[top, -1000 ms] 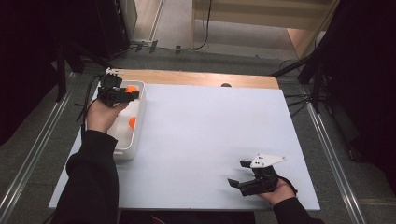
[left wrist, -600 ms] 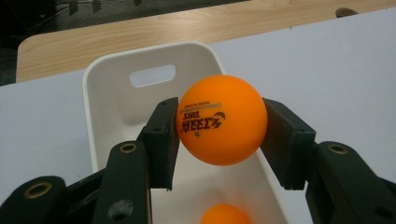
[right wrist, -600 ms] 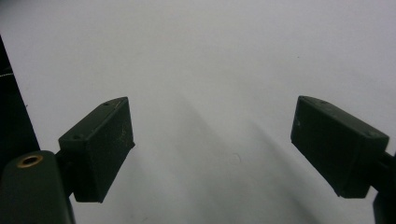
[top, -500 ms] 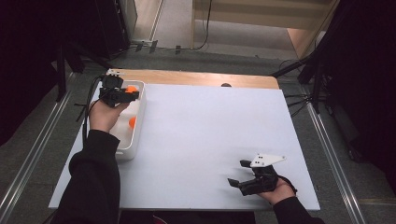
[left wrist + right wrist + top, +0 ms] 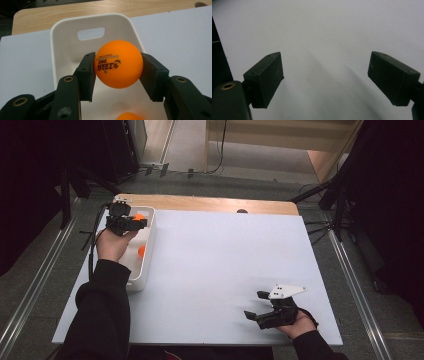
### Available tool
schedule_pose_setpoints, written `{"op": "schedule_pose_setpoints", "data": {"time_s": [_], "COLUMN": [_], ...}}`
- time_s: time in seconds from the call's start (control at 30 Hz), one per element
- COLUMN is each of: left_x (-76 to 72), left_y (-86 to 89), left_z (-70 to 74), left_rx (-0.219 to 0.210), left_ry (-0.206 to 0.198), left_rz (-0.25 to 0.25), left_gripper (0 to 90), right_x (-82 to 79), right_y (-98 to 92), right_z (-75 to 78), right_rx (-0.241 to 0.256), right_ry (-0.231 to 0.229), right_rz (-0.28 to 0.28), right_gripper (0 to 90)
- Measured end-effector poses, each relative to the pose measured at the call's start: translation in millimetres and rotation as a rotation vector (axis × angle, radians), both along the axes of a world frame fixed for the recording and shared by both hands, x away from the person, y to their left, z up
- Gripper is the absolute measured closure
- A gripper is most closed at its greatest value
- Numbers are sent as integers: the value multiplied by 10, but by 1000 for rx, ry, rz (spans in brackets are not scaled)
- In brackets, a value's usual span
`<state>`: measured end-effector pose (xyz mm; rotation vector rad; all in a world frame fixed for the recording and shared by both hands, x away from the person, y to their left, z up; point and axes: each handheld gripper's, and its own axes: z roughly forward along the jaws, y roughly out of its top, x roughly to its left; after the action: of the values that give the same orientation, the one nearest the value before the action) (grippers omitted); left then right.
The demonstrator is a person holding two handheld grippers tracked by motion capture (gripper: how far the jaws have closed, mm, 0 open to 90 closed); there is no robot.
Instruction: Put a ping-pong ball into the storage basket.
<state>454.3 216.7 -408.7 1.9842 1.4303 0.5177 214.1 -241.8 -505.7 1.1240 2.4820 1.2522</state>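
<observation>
- left hand-held gripper [image 5: 117, 67] pinching an orange ping-pong ball [image 5: 118, 64] between its two pads, held above the far end of the white bin [image 5: 62, 30]; ball carries DHS print, reads upside down in the left gripper view
- grip is across the ball's middle on flat pads, so contact is small; a twist or a bump on the bin wall could likely pop the ball out
- if it slips here it probably drops back into the bin, low risk; past the rim it would roll free over the bench [image 5: 225, 270]
- second orange ball [image 5: 128, 117] lies on the bin floor below the held one; a dropped ball could knock it about
- in the high view the bin [image 5: 142, 270] sits at the bench's left edge, so a leftward swing puts the ball over the floor
- wooden strip [image 5: 210, 204] just beyond the bin's far end, then the drop-off; little room that way
- open room is to the right: wide bare white surface between bin and the other hand
- right hand-held gripper [image 5: 262, 307] spread wide, holding nothing, low over the near right corner, close to the front edge
- left gripper's cable [image 5: 92, 245] trails off the bench's left side; may snag on a long reach
</observation>
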Motion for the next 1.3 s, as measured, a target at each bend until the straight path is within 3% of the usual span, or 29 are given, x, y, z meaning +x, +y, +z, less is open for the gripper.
{"op": "schedule_pose_setpoints", "data": {"time_s": [0.5, 0.67, 0.8, 0.97, 1.3], "left_x": [57, 44, 31, 16, -58], "left_y": [-23, -15, -15, -30, -85], "left_z": [-56, -5, 22, 70, 159], "left_rx": [-16, -45, -51, -56, -84], "left_ry": [14, 14, 12, 23, 13], "left_rz": [6, 1, -3, -31, -81], "left_gripper": [473, 357, 349, 282, 282], "right_x": [-64, -70, -69, -69, -65], "right_y": [-14, -12, -4, -2, 12], "right_z": [13, 17, 16, 17, 22], "right_rx": [-5, -8, -5, -6, -12], "right_ry": [-7, -7, -3, -2, -6], "right_rz": [-8, -10, -9, -9, -4], "right_gripper": [117, 116, 116, 117, 117]}}
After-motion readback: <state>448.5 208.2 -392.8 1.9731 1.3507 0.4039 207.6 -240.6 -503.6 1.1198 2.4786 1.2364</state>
